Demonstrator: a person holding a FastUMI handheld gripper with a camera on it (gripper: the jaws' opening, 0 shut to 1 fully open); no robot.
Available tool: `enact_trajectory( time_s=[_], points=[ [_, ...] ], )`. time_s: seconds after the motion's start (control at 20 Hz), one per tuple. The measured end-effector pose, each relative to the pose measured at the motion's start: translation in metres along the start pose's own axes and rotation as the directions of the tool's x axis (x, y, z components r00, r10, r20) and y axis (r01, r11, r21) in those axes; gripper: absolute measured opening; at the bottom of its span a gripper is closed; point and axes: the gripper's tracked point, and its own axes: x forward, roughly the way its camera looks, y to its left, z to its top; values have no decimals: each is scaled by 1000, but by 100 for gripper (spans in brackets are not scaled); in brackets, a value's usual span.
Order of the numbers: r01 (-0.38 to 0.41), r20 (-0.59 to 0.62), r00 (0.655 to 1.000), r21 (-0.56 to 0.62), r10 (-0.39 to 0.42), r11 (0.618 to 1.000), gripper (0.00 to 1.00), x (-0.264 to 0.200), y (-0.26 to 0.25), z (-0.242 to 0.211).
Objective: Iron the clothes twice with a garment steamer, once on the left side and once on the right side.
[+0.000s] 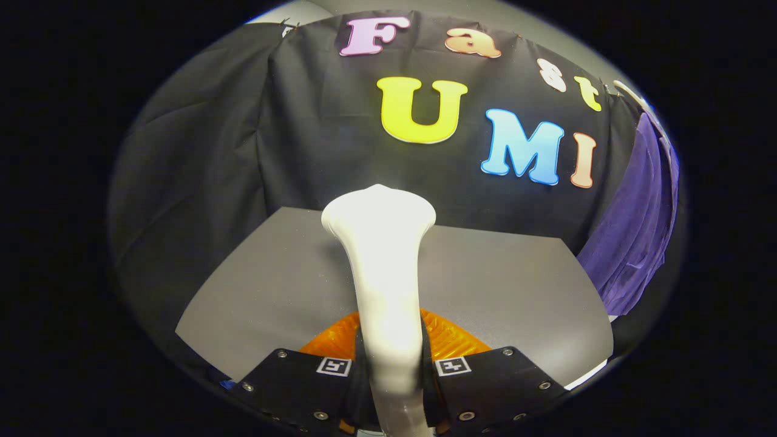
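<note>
- Gripper view looks along the gripper (391, 364), whose two fingers are pressed in on the white steamer (385, 267) from either side, pinching its handle between them.
- Steamer's handle rises from between the fingers and widens into a broad head just ahead of them, above the grey table (516, 285).
- Purple garment (637, 230) hangs at the right, beyond the table's far corner and well apart from the steamer head, against the black cloth wall (212, 152).
</note>
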Motion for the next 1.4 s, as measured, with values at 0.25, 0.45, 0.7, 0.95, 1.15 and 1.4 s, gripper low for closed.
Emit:
enact_trajectory(
  time_s=[0.25, 0.45, 0.7, 0.95, 1.15, 1.4],
  points=[
    [26, 135, 991, -38, -21, 999, 35, -45, -21, 8],
    [31, 234, 972, -48, -18, 998, 35, -80, -49, 18],
    [34, 300, 954, -22, -26, 999, 35, -128, -107, 20],
    [50, 354, 934, -9, -44, 999, 35, -182, -181, 15],
    [63, 390, 919, -20, -51, 998, 35, -216, -240, 5],
    [62, 456, 888, 16, -63, 998, 35, -258, -303, 9]
  ],
)
